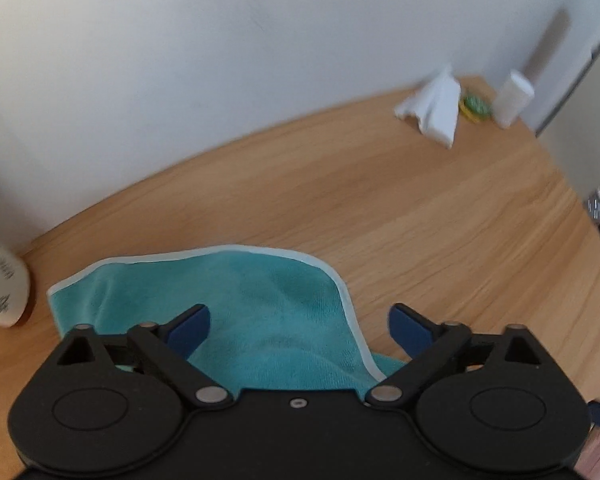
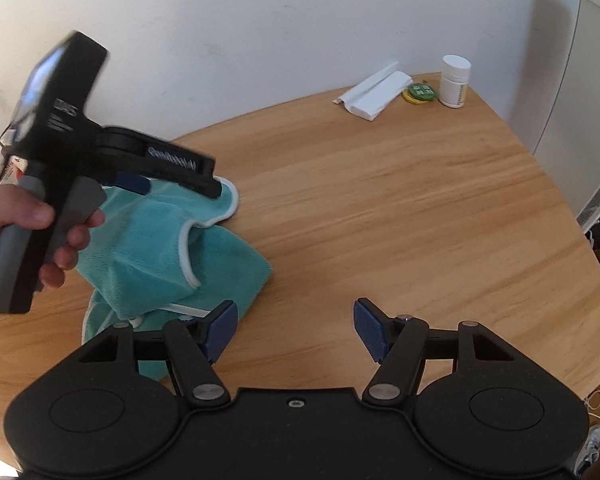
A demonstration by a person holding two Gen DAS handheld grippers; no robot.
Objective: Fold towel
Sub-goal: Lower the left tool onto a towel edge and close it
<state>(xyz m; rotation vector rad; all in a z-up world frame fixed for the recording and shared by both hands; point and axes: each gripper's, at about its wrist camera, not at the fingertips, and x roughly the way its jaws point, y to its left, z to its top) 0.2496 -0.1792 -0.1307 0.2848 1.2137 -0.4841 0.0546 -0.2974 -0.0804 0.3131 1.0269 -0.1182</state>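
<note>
the towel (image 2: 172,248) lies rumpled, partly lapped over itself, on the worktop (image 2: 400,220) toward its left side. left claw (image 1: 299,330), jaws wide and empty, hangs directly over the cloth. right claw (image 2: 295,330), likewise wide and empty, sits just right of it, the towel off its left finger. white-trimmed hem (image 1: 350,312) faces right. clear board lies rightward; clutter only at the far corner.

left hand-held gripper (image 1: 299,330): jaws wide apart | towel (image 1: 260,312): rumpled between them on counter (image 1: 440,216) | bottle (image 1: 514,98): far corner
</note>
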